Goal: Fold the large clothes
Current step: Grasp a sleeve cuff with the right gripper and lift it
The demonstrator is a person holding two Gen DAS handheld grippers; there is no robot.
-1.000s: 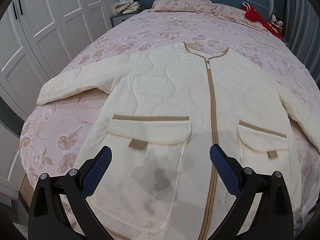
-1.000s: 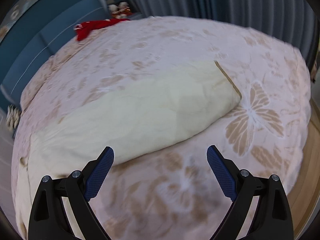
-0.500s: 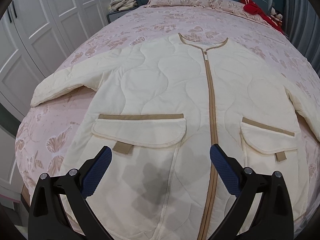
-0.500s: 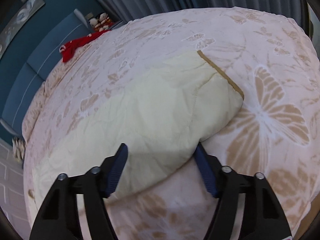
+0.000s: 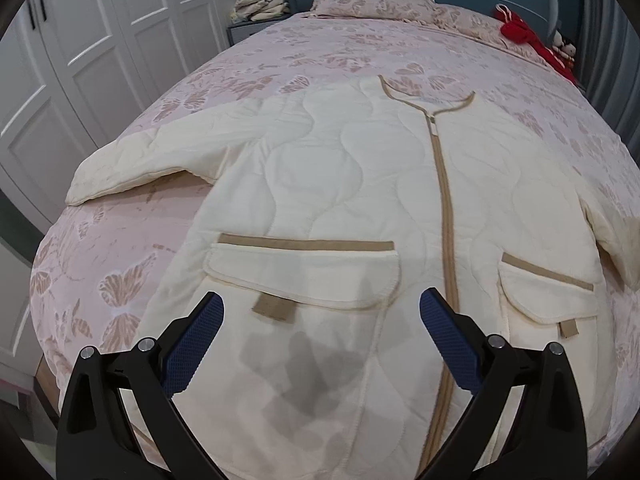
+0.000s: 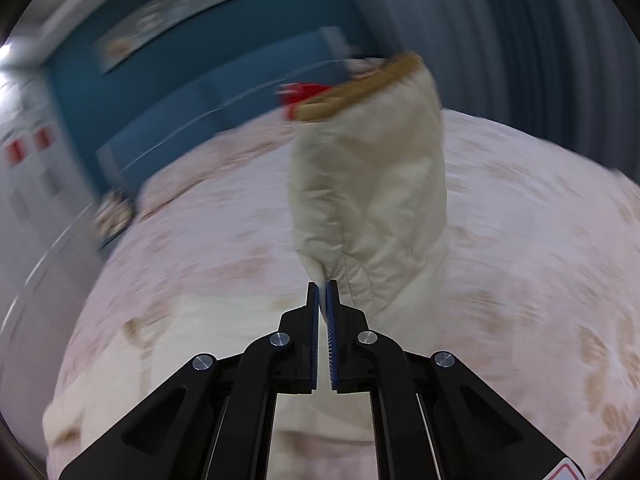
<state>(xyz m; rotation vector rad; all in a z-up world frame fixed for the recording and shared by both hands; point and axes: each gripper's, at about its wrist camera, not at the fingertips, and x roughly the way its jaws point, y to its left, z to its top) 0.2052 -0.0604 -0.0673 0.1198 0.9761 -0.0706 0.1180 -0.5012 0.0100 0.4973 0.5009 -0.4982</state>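
A cream quilted jacket (image 5: 360, 184) with a tan zip and two flap pockets lies front-up on the bed, its left sleeve (image 5: 132, 168) spread toward the bed's left edge. My left gripper (image 5: 320, 320) hovers open over the lower hem, nothing between its blue pads. In the right wrist view my right gripper (image 6: 323, 285) is shut on a pinch of the jacket's right sleeve (image 6: 372, 184). That sleeve is lifted off the bed and stands up in front of the camera, its tan cuff (image 6: 360, 88) at the top. The view is motion-blurred.
The bed (image 5: 312, 52) has a pink butterfly-print cover and pillows by a teal headboard. A red cloth (image 5: 528, 36) lies at the far right. White wardrobe doors (image 5: 80, 52) line the left side, folded items (image 5: 260, 4) sit on a nightstand, and grey curtains (image 6: 520, 40) hang on the right.
My right gripper went from wide open over the flat sleeve to shut on it, then rose and swung, lifting the sleeve off the bed. The left gripper stayed open and nearly still.
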